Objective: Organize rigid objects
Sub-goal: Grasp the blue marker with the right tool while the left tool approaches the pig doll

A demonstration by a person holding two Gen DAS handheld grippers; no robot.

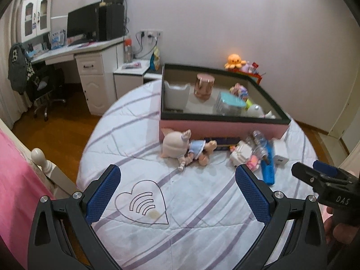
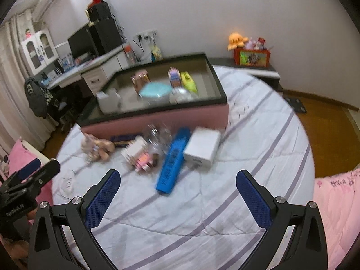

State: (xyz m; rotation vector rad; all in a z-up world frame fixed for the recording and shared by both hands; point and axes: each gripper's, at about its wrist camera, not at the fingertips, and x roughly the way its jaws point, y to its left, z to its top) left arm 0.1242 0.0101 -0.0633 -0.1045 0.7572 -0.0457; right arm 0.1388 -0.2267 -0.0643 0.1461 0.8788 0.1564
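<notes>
heart print (image 1: 141, 204) only in left view, white cube (image 2: 202, 147) clearer in right

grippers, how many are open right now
2: the left gripper and the right gripper, both spread wide above the quilt and holding nothing.

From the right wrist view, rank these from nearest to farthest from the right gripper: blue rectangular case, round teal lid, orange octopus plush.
1. Blue rectangular case: on the bed, just ahead of the right gripper.
2. Round teal lid: inside the pink box, beyond the case.
3. Orange octopus plush: by the far wall, right.
</notes>
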